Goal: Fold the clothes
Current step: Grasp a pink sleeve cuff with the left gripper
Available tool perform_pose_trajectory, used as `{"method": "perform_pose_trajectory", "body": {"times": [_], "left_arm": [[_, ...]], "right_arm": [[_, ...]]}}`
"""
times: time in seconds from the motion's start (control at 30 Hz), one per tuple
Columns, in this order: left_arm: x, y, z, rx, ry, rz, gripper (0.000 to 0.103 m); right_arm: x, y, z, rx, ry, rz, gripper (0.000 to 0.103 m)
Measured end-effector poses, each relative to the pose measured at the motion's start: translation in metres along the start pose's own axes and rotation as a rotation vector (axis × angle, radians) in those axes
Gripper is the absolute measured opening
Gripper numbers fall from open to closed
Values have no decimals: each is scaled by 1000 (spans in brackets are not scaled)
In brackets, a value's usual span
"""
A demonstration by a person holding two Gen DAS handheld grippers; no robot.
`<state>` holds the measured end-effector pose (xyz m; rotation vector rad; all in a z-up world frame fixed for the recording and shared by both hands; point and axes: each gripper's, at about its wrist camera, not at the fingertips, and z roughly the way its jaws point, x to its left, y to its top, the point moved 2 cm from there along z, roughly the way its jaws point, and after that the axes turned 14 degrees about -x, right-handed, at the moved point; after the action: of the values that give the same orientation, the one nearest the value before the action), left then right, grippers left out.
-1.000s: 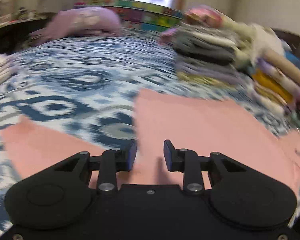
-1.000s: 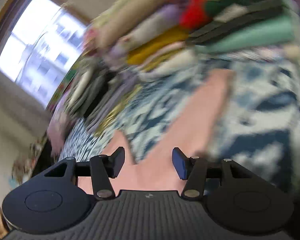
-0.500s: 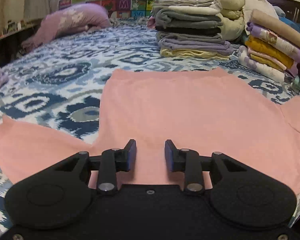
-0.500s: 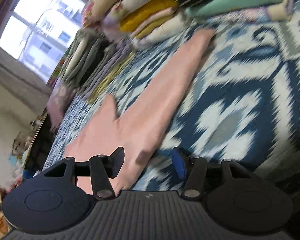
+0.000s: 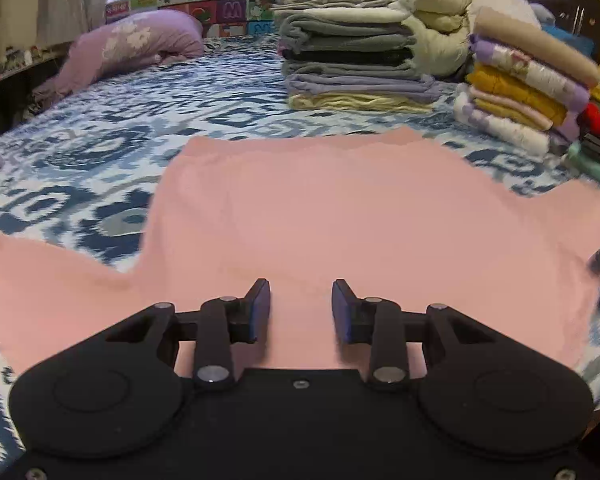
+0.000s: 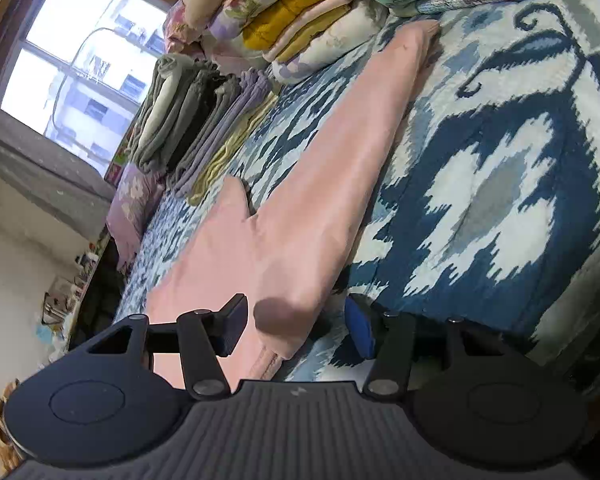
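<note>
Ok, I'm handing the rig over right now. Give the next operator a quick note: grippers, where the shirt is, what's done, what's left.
Left gripper: open, empty, low over the near middle of the pink shirt.
Right gripper: open, jaws either side of the shirt's edge by the right sleeve, not closed on it.
Shirt: spread flat on the patterned bedspread, both sleeves out to the sides.
Folded stacks sit at the far side of the bed.
Done: shirt laid out. Left: every fold; probably start with the right sleeve inward.
</note>
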<state>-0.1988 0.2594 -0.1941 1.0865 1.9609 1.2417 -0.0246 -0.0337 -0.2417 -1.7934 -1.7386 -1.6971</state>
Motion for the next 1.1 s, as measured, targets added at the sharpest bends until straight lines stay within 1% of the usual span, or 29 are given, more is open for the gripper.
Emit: {"method": "perform_pose_trajectory", "body": {"times": [0.03, 0.07, 0.1, 0.13, 0.2, 0.23, 0.27, 0.3, 0.43, 0.53, 0.6, 0.67, 0.73, 0.8, 0.87, 0.93, 1.1], "left_arm": [[-6, 6, 2, 13, -28, -7, 33], [-17, 14, 4, 19, -58, 9, 33], [-27, 22, 5, 26, -87, 25, 33], [-38, 30, 7, 33, -117, 41, 33], [-62, 45, 11, 40, -186, 93, 33], [-81, 55, 15, 47, -228, 133, 35], [-99, 64, 19, 56, -270, 173, 39], [-117, 72, 25, 68, -311, 211, 40], [-192, 101, 48, 99, -454, 393, 40], [-242, 111, 68, 137, -524, 513, 40], [-281, 107, 76, 152, -542, 602, 40], [-317, 96, 83, 184, -564, 693, 42], [-344, 84, 89, 213, -577, 757, 44], [-364, 71, 98, 243, -569, 816, 45], [-383, 57, 106, 260, -550, 882, 45], [-395, 47, 112, 259, -523, 932, 45], [-411, 36, 128, 256, -420, 1015, 44]], "right_arm": [[4, -2, 2, 5, -15, -53, 38], [9, -5, 4, 5, -34, -127, 27], [14, -7, 5, 6, -53, -200, 24], [14, -8, 5, 2, -56, -227, 22], [15, -10, 3, -6, -50, -259, 21], [15, -10, 2, -9, -47, -275, 20], [16, -11, 0, -15, -42, -283, 21], [14, -11, -2, -18, -39, -286, 21], [5, -9, -6, -37, -17, -214, 22], [0, -11, -7, -58, 4, -189, 22], [1, -13, -7, -73, 13, -208, 24], [2, -15, -6, -84, 21, -225, 26], [2, -15, -6, -91, 27, -225, 27], [2, -15, -5, -93, 31, -223, 27], [3, -14, -5, -94, 33, -226, 28], [4, -13, -4, -93, 36, -228, 29], [7, -12, 0, -94, 44, -242, 36]]}}
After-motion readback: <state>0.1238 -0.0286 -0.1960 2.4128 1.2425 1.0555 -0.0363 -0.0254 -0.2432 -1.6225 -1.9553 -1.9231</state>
